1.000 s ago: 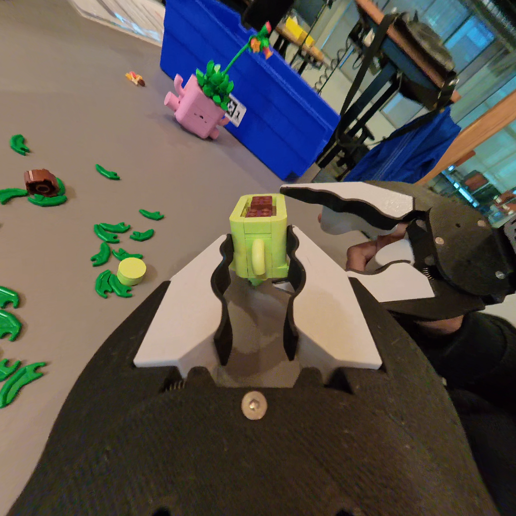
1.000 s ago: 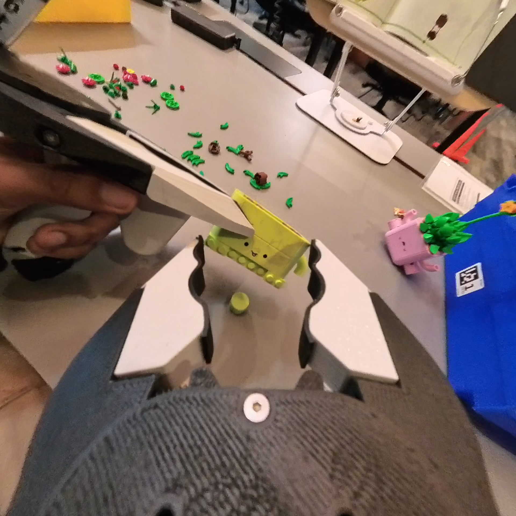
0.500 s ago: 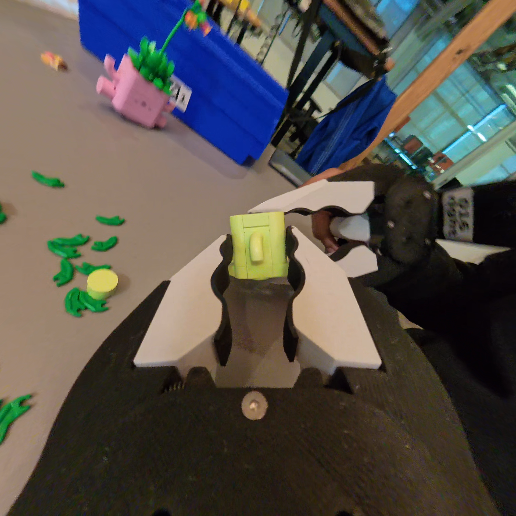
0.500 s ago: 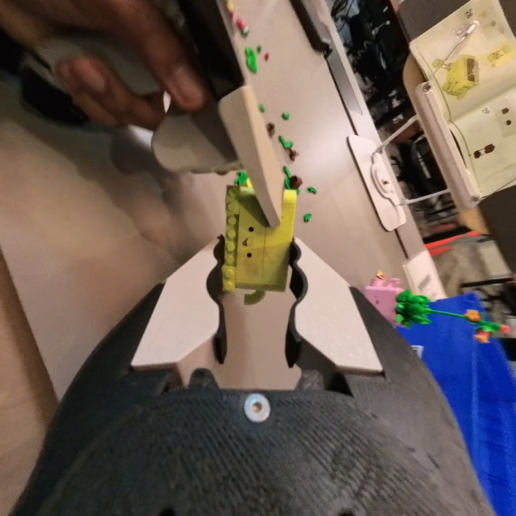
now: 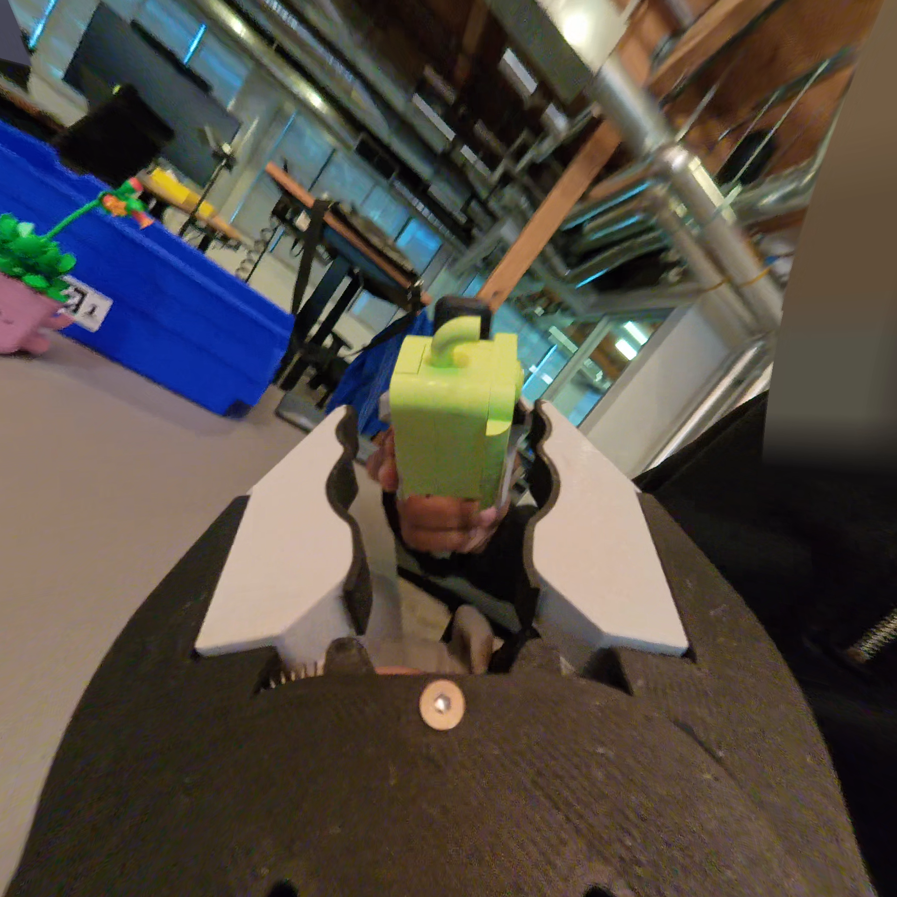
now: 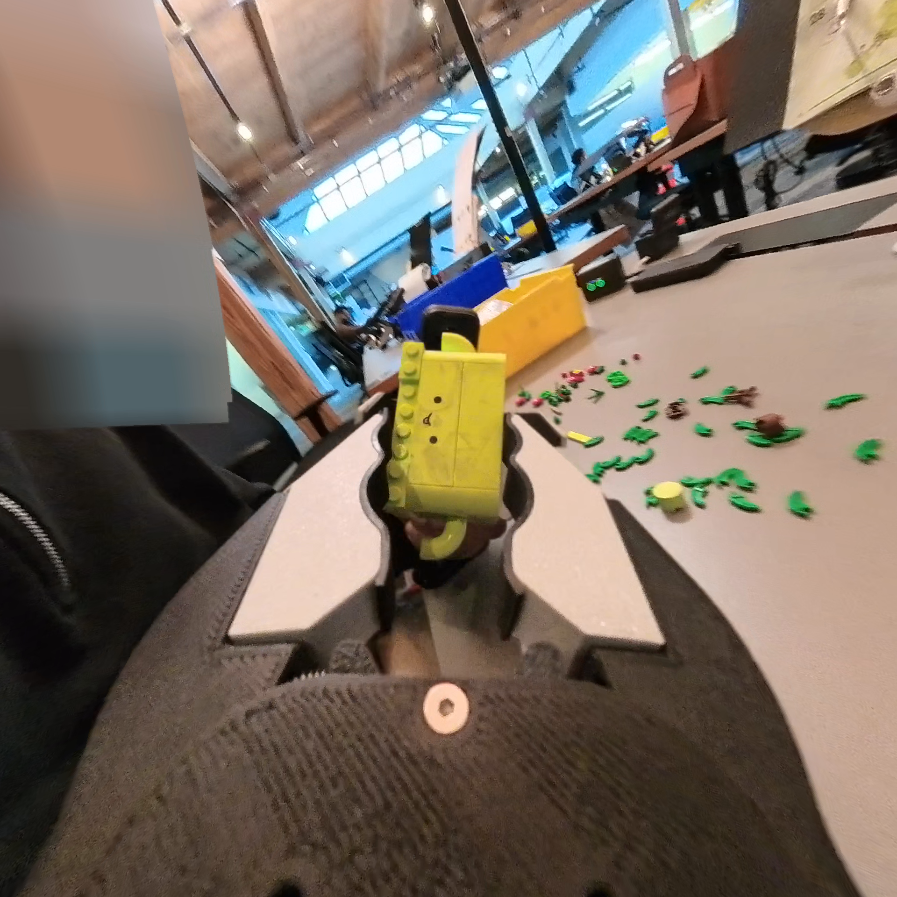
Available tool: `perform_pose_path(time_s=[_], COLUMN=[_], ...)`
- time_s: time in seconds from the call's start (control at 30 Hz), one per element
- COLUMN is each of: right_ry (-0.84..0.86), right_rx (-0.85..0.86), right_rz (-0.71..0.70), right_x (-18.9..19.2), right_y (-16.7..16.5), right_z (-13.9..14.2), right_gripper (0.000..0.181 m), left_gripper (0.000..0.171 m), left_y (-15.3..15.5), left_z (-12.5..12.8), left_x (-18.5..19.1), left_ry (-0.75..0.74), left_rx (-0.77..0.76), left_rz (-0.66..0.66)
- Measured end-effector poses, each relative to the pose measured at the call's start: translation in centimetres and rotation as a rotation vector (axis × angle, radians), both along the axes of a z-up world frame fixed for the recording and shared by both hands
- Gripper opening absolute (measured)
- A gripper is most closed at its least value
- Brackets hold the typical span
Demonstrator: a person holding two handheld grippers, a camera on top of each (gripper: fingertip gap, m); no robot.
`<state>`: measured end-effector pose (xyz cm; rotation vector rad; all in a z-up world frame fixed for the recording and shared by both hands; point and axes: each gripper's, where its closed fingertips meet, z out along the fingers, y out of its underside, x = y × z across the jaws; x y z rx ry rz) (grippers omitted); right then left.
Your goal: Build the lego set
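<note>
My grey table [image 6: 757, 582] carries a blue bin [image 5: 160, 296] with a pink pot [image 5: 19, 310] beside it, a yellow bin [image 6: 534, 320], and a scatter of green leaves [image 6: 728, 478] around a small lime cylinder [image 6: 669, 496]. My right gripper [image 6: 444, 466] is clamped on the lime pot [image 6: 449, 446], held up off the table and turned on its side. My left gripper [image 5: 444, 437] stands wide around the same lime pot [image 5: 449, 417], its fingers [image 5: 301, 529] clear of the sides.
</note>
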<state>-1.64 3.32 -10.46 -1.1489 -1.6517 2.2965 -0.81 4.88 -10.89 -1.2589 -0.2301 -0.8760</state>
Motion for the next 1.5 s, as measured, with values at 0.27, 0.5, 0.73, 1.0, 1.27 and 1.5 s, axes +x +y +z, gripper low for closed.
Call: perform_pose_path(time_s=[0.27, 0.5, 0.73, 1.0, 1.27, 1.5], right_ry=[-0.025, -0.069, -0.147, -0.192, -0.216, -0.153], right_rx=[-0.067, -0.076, 0.001, 0.161, 0.09, 0.155], right_rz=[0.015, 0.04, -0.067, 0.077, 0.13, -0.015], right_x=[0.2, 0.6, -0.3, 0.5, 0.7, -0.6], right_y=[-0.2, 0.6, 2.6, -0.2, -0.5, 2.0], right_z=[-0.1, 0.3, -1.9, -3.4, -3.0, -2.2], right_gripper=[0.044, 0.054, 0.061, 0.041, 0.04, 0.045], left_gripper=[0.048, 0.048, 0.047, 0.047, 0.049, 0.046], left_y=[-0.2, -0.4, -0.5, -0.1, -0.1, -1.0], left_z=[0.3, 0.4, -0.6, -1.0, -0.8, -0.3], left_x=[-0.3, -0.5, -2.2, -1.0, -0.1, -3.4], left_ry=[0.049, 0.033, 0.064, 0.137, 0.141, 0.108], left_rx=[0.006, 0.019, -0.054, -0.079, -0.049, -0.045], left_rz=[0.026, 0.021, 0.085, 0.07, 0.051, 0.176])
